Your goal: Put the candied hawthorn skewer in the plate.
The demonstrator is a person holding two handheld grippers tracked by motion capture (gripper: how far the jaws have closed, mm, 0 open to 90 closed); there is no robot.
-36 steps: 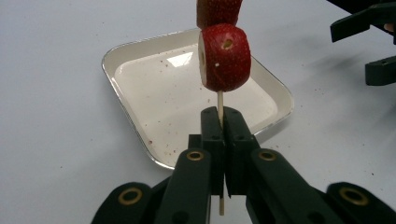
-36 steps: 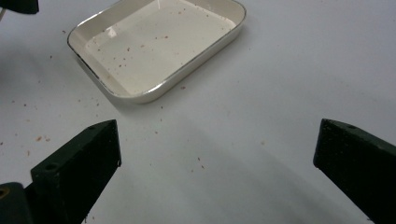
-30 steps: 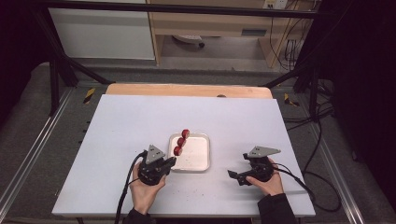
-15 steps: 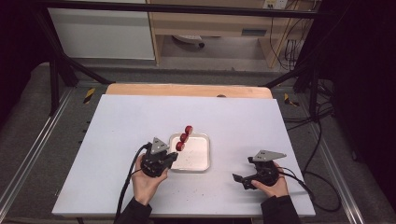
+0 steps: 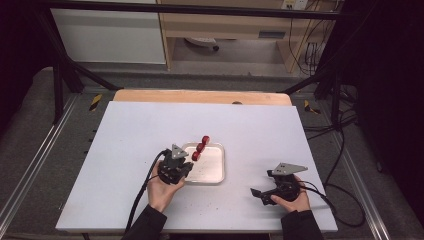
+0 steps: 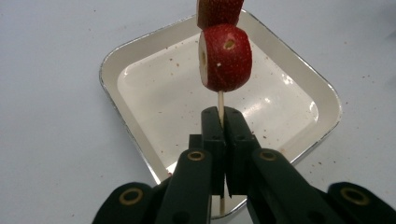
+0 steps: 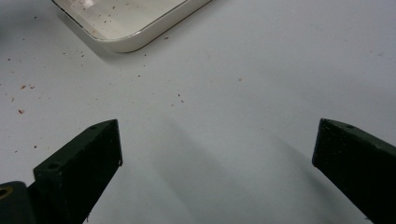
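Note:
A thin wooden skewer [image 6: 220, 100] carries three red fruit slices [image 5: 200, 147]; the lowest slice [image 6: 226, 58] hangs just above my left gripper's tips. My left gripper [image 6: 223, 116] is shut on the bare stick below the fruit, holding it tilted over the near left part of a white rectangular tray [image 6: 112, 88]. In the high view the left gripper [image 5: 186, 163] sits at the tray's [image 5: 215, 175] left edge. My right gripper [image 7: 217, 140] stands open over bare table, with nothing between its jaws. From above, the right gripper [image 5: 256, 192] is to the right of the tray, near the front edge.
The white table [image 5: 130, 135] has small reddish crumbs [image 7: 21, 112] near the tray's corner [image 7: 121, 44]. A wooden board [image 5: 200, 96] runs along the far edge. Black cables [image 5: 145, 187] trail from both grippers toward the person.
The left gripper with the skewer has shifted slightly right and away from the person, over the tray's edge. The right hand has drifted a little toward the near right corner.

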